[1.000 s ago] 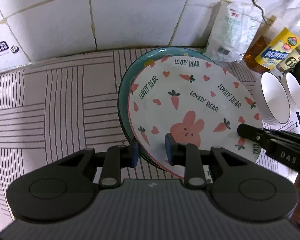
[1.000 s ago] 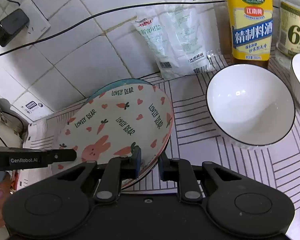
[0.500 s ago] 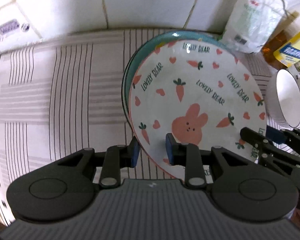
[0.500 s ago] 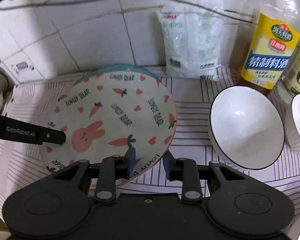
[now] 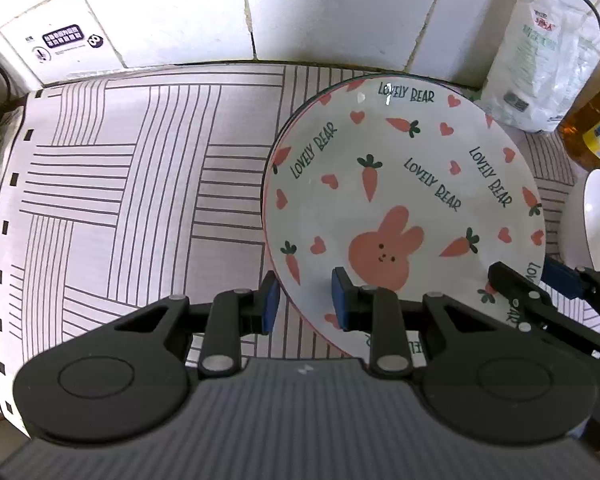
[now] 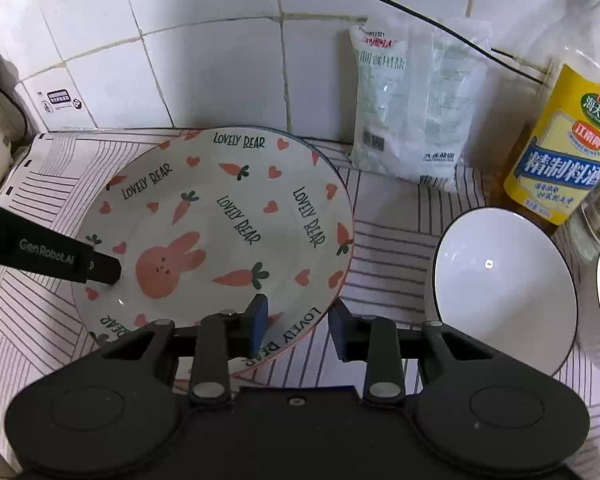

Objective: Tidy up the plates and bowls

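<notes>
rabbit plate (image 6: 236,216) was lowered flat onto the stack; right gripper (image 6: 296,326), just opened, straddled its rim; left gripper (image 5: 304,300) was parted narrowly.

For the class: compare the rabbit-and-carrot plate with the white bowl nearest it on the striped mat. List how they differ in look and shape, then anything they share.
The patterned plate is printed with a pink rabbit, carrots, hearts and "LOVELY BEAR"; the white bowl is plain inside.
The plate is wide and shallow; the bowl is deeper and narrower.
The plate lies on a teal-rimmed dish, with both grippers at its edge; the bowl stands untouched on the striped mat.
Both are round and empty.
</notes>
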The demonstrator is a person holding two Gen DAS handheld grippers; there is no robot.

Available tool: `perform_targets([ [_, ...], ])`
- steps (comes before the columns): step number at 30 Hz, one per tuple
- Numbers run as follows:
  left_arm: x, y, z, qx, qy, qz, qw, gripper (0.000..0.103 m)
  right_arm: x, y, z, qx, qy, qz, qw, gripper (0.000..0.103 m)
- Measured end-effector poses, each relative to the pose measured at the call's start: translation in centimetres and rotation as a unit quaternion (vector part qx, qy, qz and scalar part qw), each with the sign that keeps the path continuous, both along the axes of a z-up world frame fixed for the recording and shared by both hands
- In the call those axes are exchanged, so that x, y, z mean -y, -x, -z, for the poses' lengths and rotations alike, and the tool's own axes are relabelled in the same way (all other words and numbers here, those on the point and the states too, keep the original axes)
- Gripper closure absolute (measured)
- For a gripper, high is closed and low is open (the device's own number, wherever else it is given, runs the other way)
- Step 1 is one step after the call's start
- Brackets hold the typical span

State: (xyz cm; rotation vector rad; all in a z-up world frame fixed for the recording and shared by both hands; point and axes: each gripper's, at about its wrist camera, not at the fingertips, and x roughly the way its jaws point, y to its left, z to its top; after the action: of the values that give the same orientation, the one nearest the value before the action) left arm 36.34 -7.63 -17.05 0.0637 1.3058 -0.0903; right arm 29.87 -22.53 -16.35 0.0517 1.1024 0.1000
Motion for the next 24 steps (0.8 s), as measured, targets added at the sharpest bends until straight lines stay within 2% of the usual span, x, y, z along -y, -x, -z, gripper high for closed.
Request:
perform_targets([
  [5, 0.5, 1.1, -0.2, 0.014, -0.009, 0.003, 0.9999, 0.078, -0.1, 0.4, 0.1, 0.021, 0.0, 0.0, 1.0, 0.065],
  [9, -0.1, 2.5, -1.2, 0.025, 0.025, -0.018, 0.9992, 0.078, 0.3, 1.5, 0.1, 0.043, -0.014, 0.01, 0.999, 0.065],
  [11, 0.0, 3.9, -2.3, 0.04, 0.034, -0.02, 0.9984, 0.078, 0.3, 2.3, -0.9, 0.057, 0.008, 0.02, 0.998, 0.065],
  [17, 0.4, 8.1, -5.3, 0.07, 0.027, 0.021, 0.9969, 0.078, 1.5, 6.0, -4.6, 0.09, 0.017, 0.034, 0.995, 0.065],
  [24, 1.1, 12.4, -9.0, 0.102, 0.031, 0.072, 0.9917, 0.077, 3.2, 11.2, -8.1, 0.127, 0.0, 0.053, 0.99, 0.063],
])
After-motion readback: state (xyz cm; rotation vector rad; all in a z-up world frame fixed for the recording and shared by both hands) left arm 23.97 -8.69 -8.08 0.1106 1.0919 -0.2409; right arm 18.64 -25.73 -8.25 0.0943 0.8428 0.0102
